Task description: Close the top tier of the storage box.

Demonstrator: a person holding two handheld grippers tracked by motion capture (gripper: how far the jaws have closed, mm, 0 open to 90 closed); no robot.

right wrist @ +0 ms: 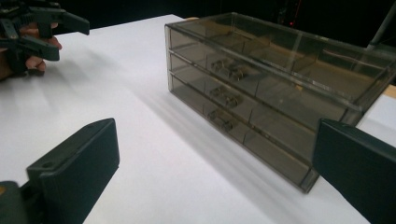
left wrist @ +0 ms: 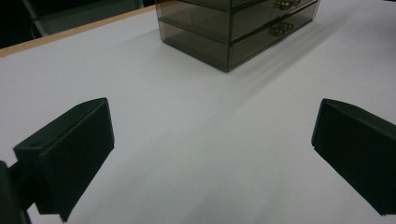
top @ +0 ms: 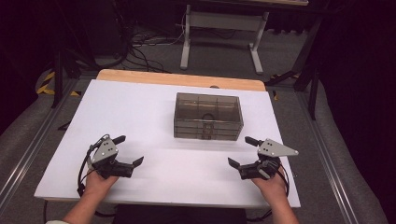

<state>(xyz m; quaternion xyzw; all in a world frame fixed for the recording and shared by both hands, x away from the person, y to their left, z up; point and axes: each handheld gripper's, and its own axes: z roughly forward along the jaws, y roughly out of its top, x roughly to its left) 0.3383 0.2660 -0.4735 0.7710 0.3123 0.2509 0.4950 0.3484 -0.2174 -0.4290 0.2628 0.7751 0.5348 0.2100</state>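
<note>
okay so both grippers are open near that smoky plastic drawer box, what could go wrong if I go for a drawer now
1. The drawer box stands loose on the white table, with neither gripper bracing it; pulling a handle may drag the whole box forward.
2. The drawer handles are small and stacked close together, so the right gripper could catch the wrong one or slip off.
3. The left gripper sits well away from the box, probably too far to steady it quickly.

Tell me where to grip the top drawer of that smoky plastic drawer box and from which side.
Grip the small handle at the middle of the top drawer, coming from the front, the person's side. The drawer box is closed flush, so that protruding handle is the only purchase.
</note>
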